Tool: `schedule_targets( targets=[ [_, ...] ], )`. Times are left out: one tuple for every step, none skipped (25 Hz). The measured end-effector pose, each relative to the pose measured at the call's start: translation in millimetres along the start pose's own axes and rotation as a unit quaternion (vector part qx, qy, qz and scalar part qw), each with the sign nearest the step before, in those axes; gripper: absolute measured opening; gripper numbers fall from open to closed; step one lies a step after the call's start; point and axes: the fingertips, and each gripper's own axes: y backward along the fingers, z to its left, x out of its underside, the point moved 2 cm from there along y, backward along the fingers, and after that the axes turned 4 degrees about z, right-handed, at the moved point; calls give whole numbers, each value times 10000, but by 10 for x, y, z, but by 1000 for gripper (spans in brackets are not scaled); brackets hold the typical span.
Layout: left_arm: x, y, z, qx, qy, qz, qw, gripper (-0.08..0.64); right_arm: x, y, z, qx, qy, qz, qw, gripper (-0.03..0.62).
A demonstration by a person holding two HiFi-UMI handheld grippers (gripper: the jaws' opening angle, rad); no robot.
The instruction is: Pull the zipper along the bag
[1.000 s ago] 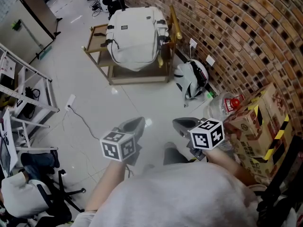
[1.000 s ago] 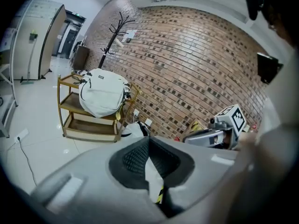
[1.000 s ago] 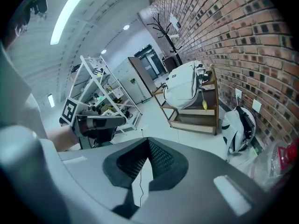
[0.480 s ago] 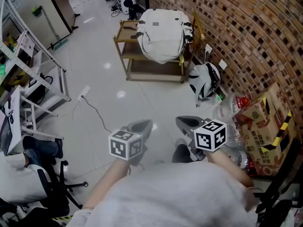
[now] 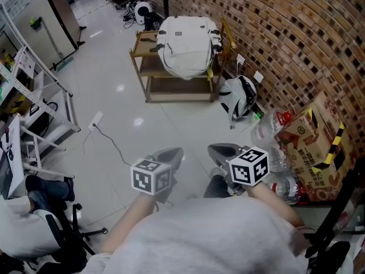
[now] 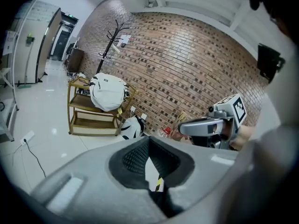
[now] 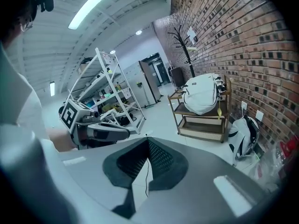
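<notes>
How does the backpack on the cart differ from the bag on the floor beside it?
The backpack is mostly off-white; the floor bag is white with black panels. The backpack sits up on the cart; the floor bag slumps on the tiles. The backpack looks bulkier than the floor bag. Both are by the brick wall.

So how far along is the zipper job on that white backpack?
Nothing looks done yet: the white fabric backpack sits on the wooden shelf cart by the brick wall, a good way off. In hand: nothing. The left gripper and right gripper are both shut and empty, pointing its way. Left: get there, grip the zipper pull, draw it along.
</notes>
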Motion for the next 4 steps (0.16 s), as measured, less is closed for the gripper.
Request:
schedule_targets(
  targets=[
    [3,-13,-13,19,-14,7,10000,2,17,11,-2,14,-6,3,10000,0],
    [8,-25,-28,37,-21,12,10000,2,34,21,-5,27,-10,9,10000,0],
    [14,-36,-42,54,-24,17,10000,2,51,32,-9,38,-13,17,10000,0],
    [21,-48,-57,70,-27,23,10000,2,68,42,-14,50,-15,25,10000,0]
  ],
)
